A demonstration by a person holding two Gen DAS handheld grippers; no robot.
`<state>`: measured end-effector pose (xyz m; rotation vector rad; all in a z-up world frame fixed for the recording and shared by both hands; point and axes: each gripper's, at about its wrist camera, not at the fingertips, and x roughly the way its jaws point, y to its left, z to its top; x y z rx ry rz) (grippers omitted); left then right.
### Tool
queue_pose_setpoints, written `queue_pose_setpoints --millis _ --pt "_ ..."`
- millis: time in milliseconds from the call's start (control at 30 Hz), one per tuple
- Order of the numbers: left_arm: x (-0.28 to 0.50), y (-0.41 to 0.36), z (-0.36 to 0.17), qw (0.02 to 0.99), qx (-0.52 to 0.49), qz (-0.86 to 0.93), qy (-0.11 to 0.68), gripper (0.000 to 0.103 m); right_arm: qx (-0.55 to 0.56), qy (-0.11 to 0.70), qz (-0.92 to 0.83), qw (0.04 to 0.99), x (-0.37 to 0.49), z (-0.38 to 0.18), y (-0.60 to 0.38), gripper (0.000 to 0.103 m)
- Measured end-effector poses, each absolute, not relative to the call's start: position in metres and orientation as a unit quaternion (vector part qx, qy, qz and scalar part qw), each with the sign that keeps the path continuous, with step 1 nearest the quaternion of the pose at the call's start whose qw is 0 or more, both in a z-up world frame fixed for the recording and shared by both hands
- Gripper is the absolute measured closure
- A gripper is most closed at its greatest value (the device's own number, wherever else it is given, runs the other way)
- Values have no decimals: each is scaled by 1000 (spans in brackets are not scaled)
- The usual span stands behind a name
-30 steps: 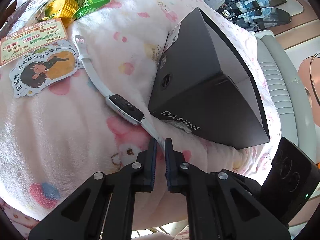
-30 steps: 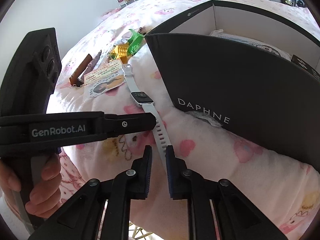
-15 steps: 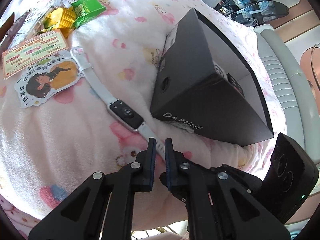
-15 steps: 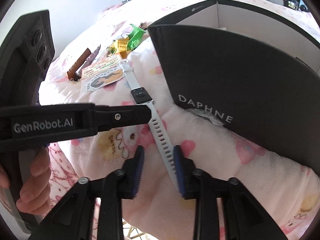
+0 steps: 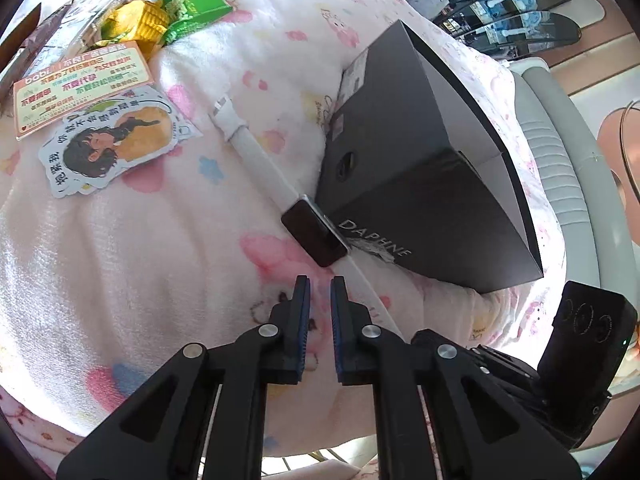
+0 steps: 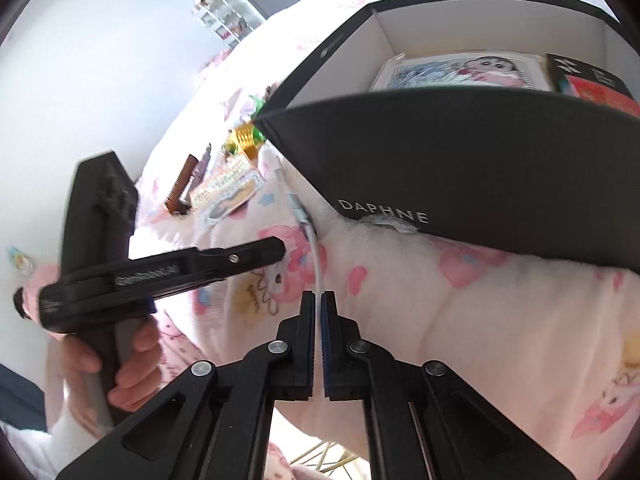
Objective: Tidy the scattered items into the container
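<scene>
Pink blanket (image 5: 120,248) under everything. Right gripper (image 6: 318,300) clamped on white watch (image 5: 316,236) strap, dragged beside black box (image 6: 460,168) just ahead. Left gripper (image 5: 320,284) nearly closed, empty. Cards already boxed; stickers (image 5: 108,148), snack packets (image 5: 176,24), comb (image 6: 180,184) far ahead, unsorted.

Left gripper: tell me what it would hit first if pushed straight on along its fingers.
Probably the pink blanket just ahead of the left gripper; its nearly shut jaws hold nothing and point down at it. The smartwatch lies just beyond and slightly right, against the black box. Depth is uncertain.
</scene>
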<state>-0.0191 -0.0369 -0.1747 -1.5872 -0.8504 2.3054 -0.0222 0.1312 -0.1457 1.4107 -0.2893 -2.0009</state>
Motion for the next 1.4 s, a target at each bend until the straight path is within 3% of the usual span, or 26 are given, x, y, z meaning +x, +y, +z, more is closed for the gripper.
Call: queue_pose_setpoints --millis 133,300,400,533,567,667,700,733,767,1133,1233,1333,1400 --pt "-25 -20 -179 121 -545 783 -274 95 546 -120 -777 290 -23 -147 153 102" --pt "-35 -33 -185 109 -530 781 -312 79 552 -167 -768 280 -25 -151 182 100" --pt "-41 -41 -194 107 -530 767 -346 76 552 -176 -755 307 -25 -155 173 100" --pt "-45 -31 -201 97 -535 768 -338 75 581 -151 -740 304 -28 -172 148 89" --pt "-44 -30 -201 93 -535 770 -335 76 587 -146 -737 301 -28 -175 144 84" --pt "-39 -30 -198 77 -536 776 -323 90 583 -153 -734 312 -25 -178 135 84" --pt "-37 -31 -197 77 -535 776 -324 95 585 -161 -731 313 -24 -178 134 87" --pt "-34 -31 -195 81 -534 775 -327 99 588 -164 -728 313 -23 -179 133 100" --pt "-31 -30 -194 90 -532 774 -331 101 587 -159 -731 310 -22 -178 133 100" --pt "-23 -4 -190 140 -557 759 -308 100 528 -178 -787 265 -24 -142 170 102" --pt "-22 -3 -193 142 -557 754 -318 94 536 -198 -777 263 -25 -149 175 102" --pt "-25 -9 -199 158 -551 737 -358 77 541 -216 -766 272 -24 -154 179 102" --pt "-28 -9 -202 172 -555 730 -360 75 541 -211 -767 272 -22 -152 184 102"
